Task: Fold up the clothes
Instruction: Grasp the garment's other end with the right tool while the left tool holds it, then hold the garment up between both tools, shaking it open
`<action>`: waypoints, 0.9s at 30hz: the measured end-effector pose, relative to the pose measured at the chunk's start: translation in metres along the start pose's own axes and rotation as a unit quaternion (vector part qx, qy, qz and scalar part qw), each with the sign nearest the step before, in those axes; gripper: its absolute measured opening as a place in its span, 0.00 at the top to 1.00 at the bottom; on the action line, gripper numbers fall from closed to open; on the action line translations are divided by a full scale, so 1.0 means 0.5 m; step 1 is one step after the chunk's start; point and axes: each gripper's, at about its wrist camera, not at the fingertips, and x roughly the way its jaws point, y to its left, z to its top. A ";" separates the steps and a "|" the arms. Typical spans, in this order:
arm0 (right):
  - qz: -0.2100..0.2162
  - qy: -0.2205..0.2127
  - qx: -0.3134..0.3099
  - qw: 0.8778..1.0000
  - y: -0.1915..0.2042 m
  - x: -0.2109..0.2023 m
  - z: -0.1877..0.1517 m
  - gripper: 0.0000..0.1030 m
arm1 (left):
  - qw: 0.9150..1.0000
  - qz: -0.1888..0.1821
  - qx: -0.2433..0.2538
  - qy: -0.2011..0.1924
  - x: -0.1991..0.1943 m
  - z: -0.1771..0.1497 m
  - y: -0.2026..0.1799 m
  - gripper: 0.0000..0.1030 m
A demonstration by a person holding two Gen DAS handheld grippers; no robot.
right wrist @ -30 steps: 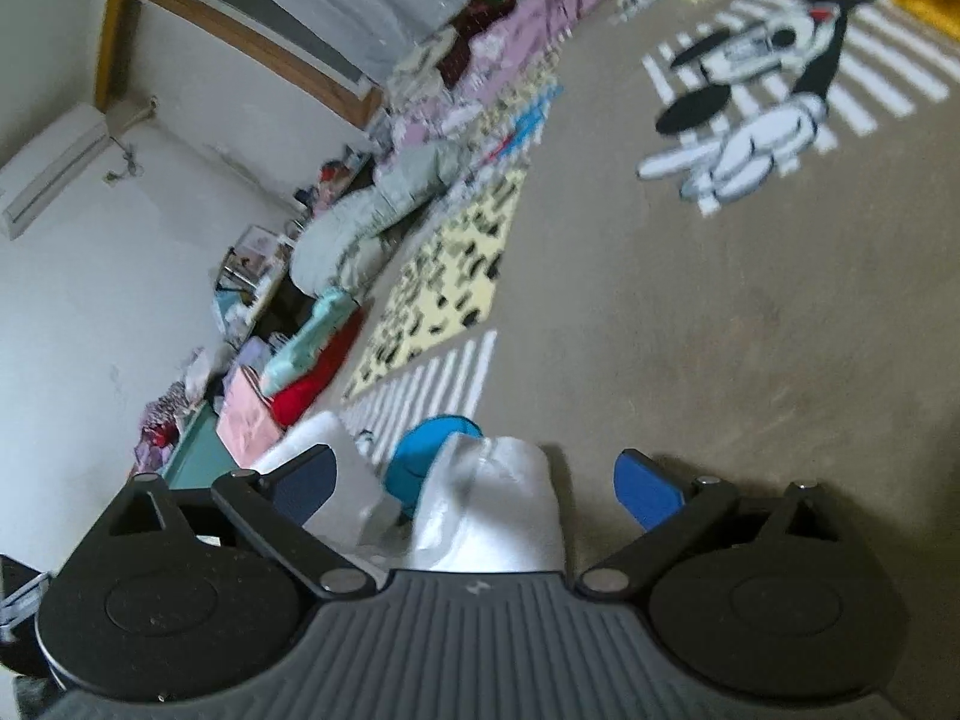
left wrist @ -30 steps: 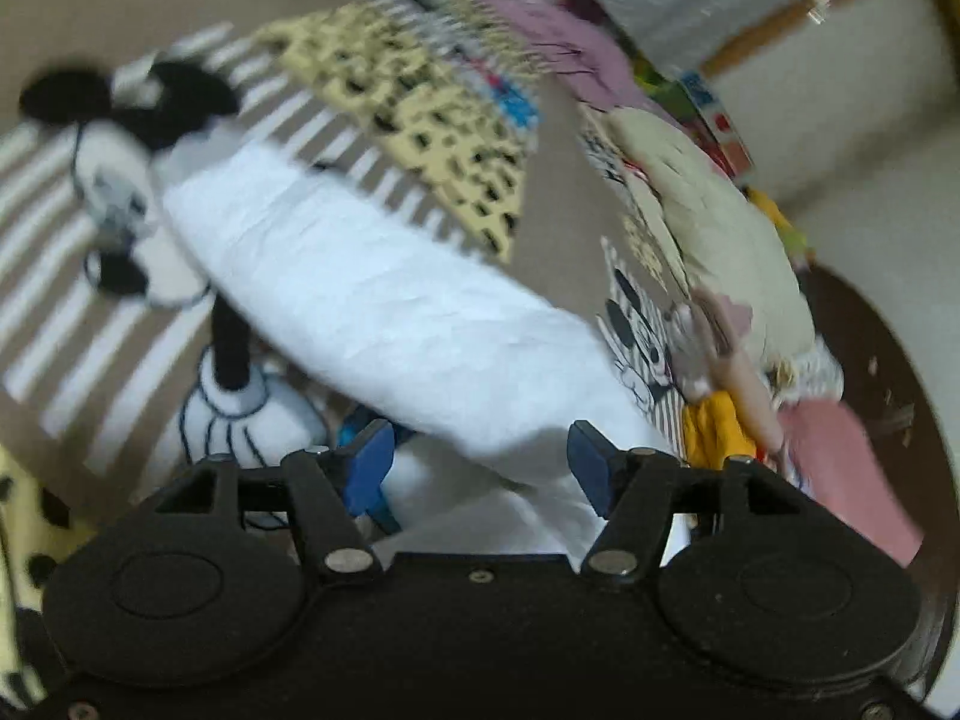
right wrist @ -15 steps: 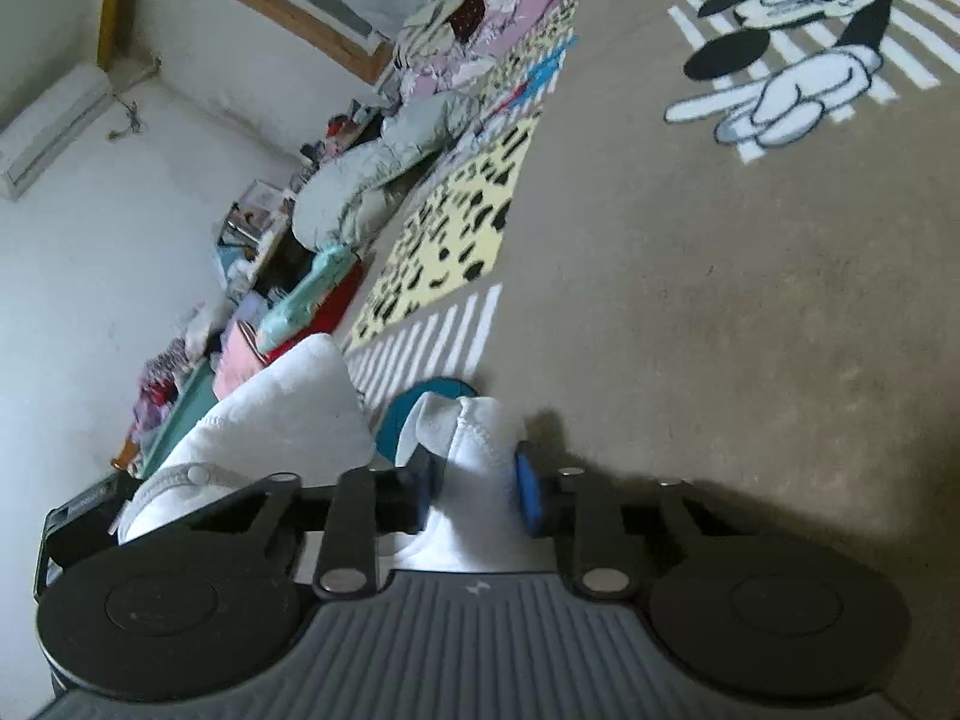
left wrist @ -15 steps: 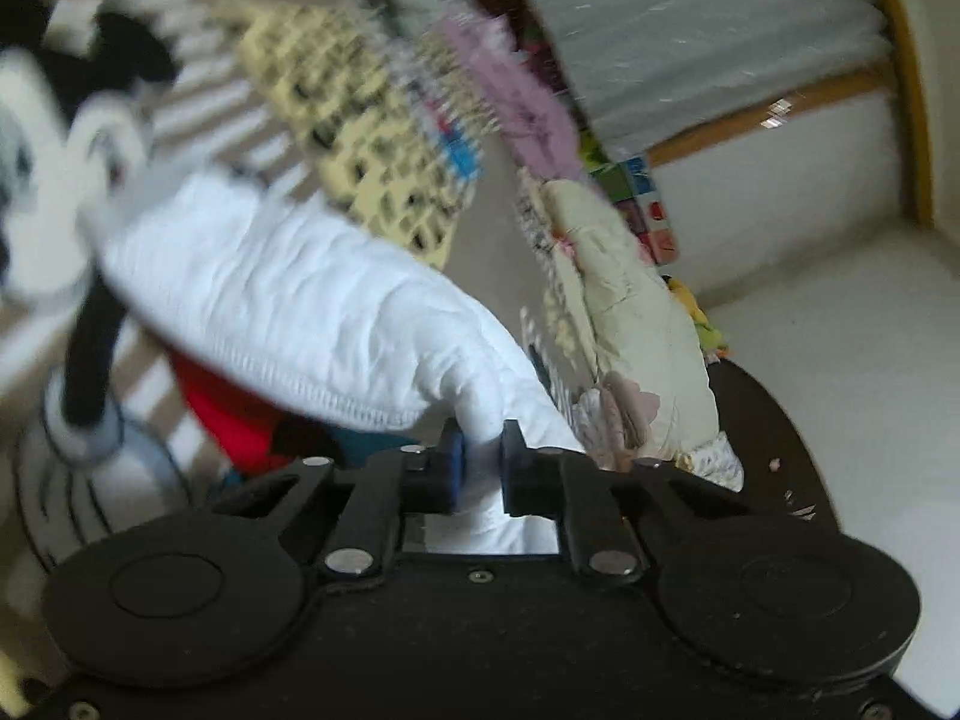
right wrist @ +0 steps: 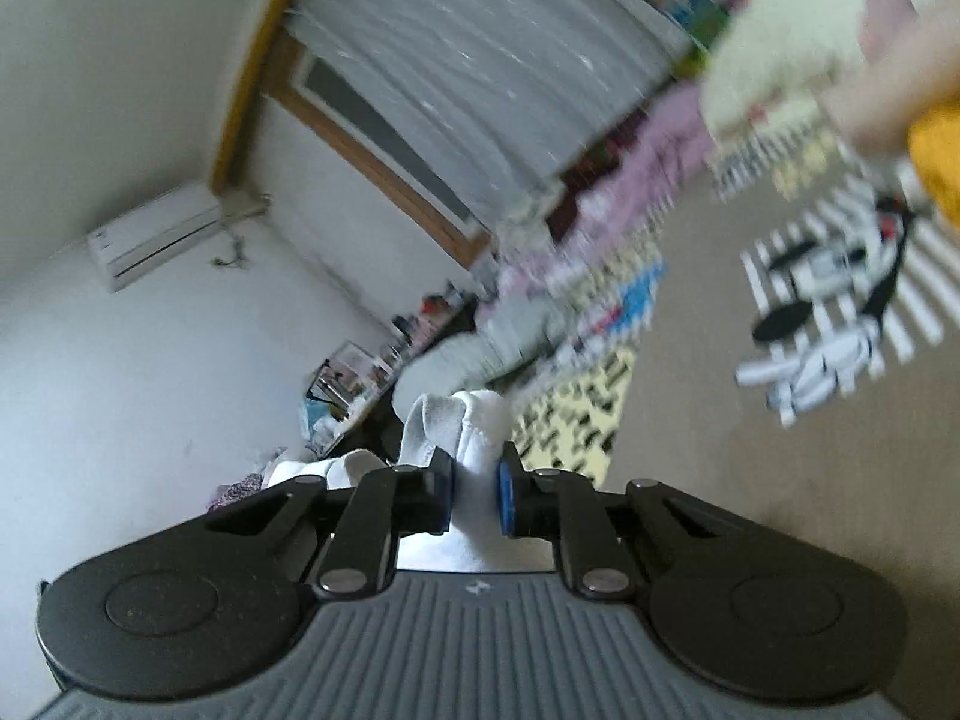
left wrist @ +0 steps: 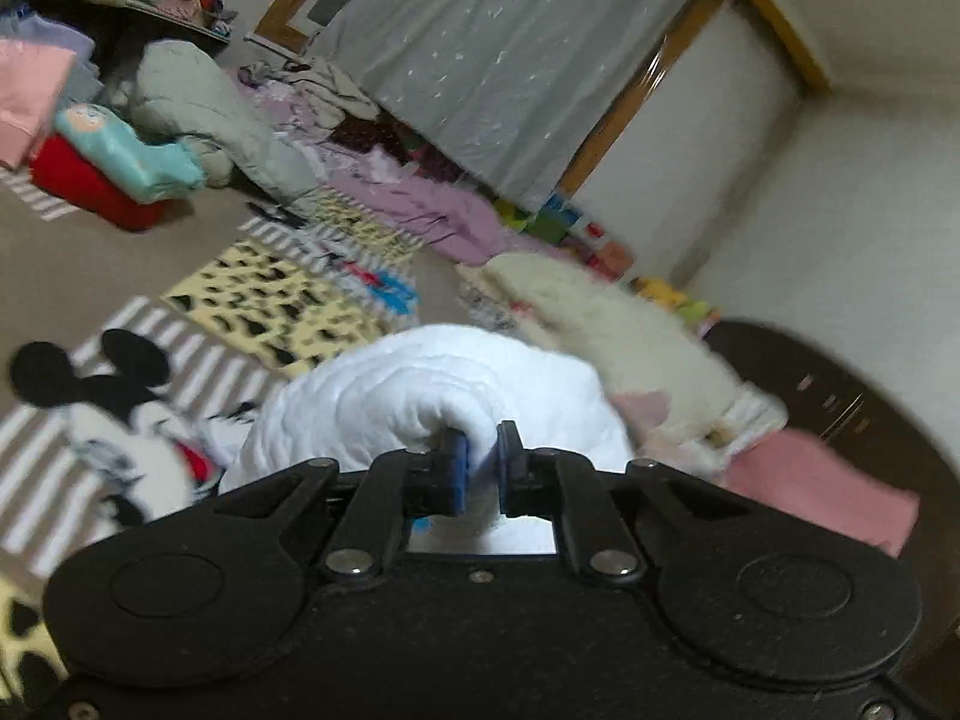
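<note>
Left wrist view showed the left gripper point(left wrist: 480, 462) with its two blue-padded fingers point(left wrist: 457, 471) drawn close together, pinching a fold of the white garment point(left wrist: 432, 390) between them. The quilted white cloth bulged up and forward from the pinch in a rounded heap, raised off the brown cartoon-mouse rug point(left wrist: 90, 396) that spread below and to the left. Beyond the cloth lay a cream fleece blanket point(left wrist: 612, 324) on the right, with a pink cloth point(left wrist: 822, 480) beside it, and a yellow patch with black spots point(left wrist: 282, 300) on the rug to the left. Farther off, a red and teal pile point(left wrist: 114, 168) sat by a grey-green bundle point(left wrist: 210, 114), purple clothes point(left wrist: 420, 204) ran along the floor, and a grey curtain point(left wrist: 510, 48) hung in a wooden frame. Right wrist view showed the right gripper point(right wrist: 474, 492) likewise closed on the white garment point(right wrist: 468, 426), a seamed edge of it standing up between the blue pads point(right wrist: 505, 495), lifted above the rug point(right wrist: 750, 480). This view was blurred; the mouse figure point(right wrist: 828, 330) lay on the rug to the right, an orange-yellow sleeve point(right wrist: 936, 162) showed at the right edge, the curtain point(right wrist: 480, 60) crossed the top, and a wall air conditioner point(right wrist: 156, 234) hung at left.
</note>
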 end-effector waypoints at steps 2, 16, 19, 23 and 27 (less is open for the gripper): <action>0.005 0.003 -0.046 0.999 0.031 -0.013 -0.006 0.84 | 0.999 0.008 0.015 0.037 -0.006 -0.020 0.017 0.92; -0.021 0.135 -0.355 0.925 0.306 -0.163 -0.201 0.83 | 0.940 -0.011 0.300 0.159 -0.165 -0.066 -0.014 0.42; -0.042 0.165 -0.346 0.922 0.328 -0.200 -0.237 0.76 | 0.931 -0.016 0.326 0.162 -0.192 -0.071 -0.007 0.42; -0.038 0.178 -0.300 0.937 0.346 -0.240 -0.244 0.49 | 0.918 -0.022 0.360 0.165 -0.227 -0.078 0.002 0.39; -0.021 0.148 -0.220 0.964 0.337 -0.270 -0.194 0.38 | 0.909 -0.033 0.372 0.185 -0.235 -0.102 0.001 0.38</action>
